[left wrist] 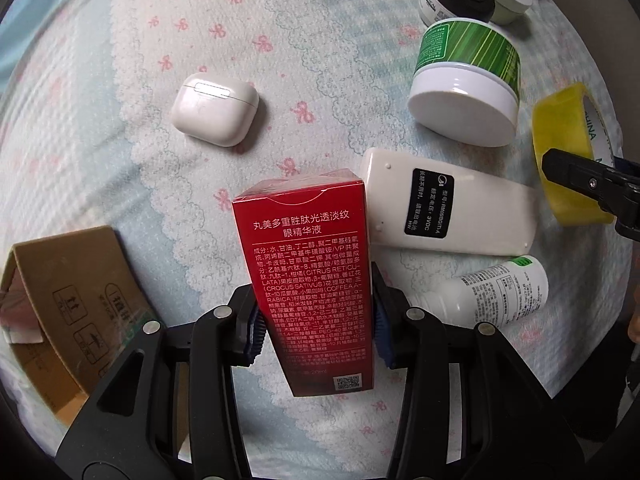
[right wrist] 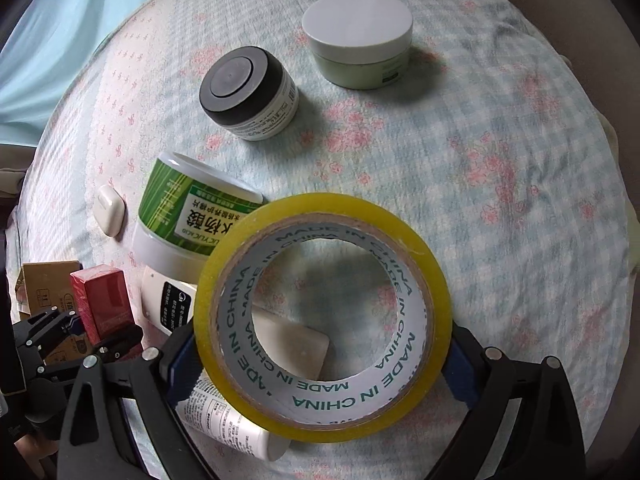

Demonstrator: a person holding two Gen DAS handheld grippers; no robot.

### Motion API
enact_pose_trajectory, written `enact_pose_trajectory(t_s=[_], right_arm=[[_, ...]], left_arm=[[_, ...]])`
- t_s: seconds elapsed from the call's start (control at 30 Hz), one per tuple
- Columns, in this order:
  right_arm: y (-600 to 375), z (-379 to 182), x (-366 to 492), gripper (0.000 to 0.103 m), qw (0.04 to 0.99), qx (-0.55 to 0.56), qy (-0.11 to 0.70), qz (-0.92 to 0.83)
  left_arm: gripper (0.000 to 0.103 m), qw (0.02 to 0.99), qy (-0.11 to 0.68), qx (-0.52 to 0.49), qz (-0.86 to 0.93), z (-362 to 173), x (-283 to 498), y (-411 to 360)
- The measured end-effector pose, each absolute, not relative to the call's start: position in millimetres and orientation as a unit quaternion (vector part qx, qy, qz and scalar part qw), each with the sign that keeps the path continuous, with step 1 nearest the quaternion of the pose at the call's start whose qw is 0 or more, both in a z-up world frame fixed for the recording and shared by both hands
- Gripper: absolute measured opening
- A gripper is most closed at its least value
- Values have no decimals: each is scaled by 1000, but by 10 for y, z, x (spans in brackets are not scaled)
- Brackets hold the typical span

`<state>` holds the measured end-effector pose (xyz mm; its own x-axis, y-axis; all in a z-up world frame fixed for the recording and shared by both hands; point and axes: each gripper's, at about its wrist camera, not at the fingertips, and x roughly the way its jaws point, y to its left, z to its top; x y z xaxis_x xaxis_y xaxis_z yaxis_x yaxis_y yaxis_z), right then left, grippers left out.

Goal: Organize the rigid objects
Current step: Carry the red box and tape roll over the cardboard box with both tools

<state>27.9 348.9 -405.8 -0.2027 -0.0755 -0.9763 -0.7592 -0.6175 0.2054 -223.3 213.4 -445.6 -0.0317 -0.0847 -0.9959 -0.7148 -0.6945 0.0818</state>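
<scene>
Early stage. Left tool [left wrist: 316,316] clamps the red carton [left wrist: 306,280] above the bedspread [left wrist: 120,80], cardboard box [left wrist: 60,300] near left. Right tool [right wrist: 320,356] grips the yellow tape roll [right wrist: 320,312], lifted. Jars, earbud case [left wrist: 216,108], remote [left wrist: 448,208], bottle unsorted.

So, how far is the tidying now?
Nothing looks sorted yet. In hand: the left tongs grip the red box, the right tongs grip the tape roll. Left on the cloth: earbud case, remote, bottle, three jars. The carton holds nothing visible.
</scene>
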Motion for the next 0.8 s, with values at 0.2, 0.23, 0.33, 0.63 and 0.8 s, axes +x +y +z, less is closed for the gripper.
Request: enact_pose_trajectory(t_s=[0.2,0.23,0.33,0.63,0.8], right_arm=[[3344,-3601,404,96,249,-559,341,713],[3333,-3494,445,96,249,-556,339,717],[3007,-3284,539,96,251,-543,332,730],[2347,-2470,394,96,235,-528,266,772],[1822,-2089,166,96,210,-508,246,798]], left_arm=[[39,246,277,-633,679,-3885,-2023,2074],[39,249,273,-628,685,-3767,-1981,2059],[39,255,257,-612,703,-3392,-1902,1909],[39,260,204,-571,752,-2499,-1692,1277],[39,259,185,-555,769,-2152,-1794,645]])
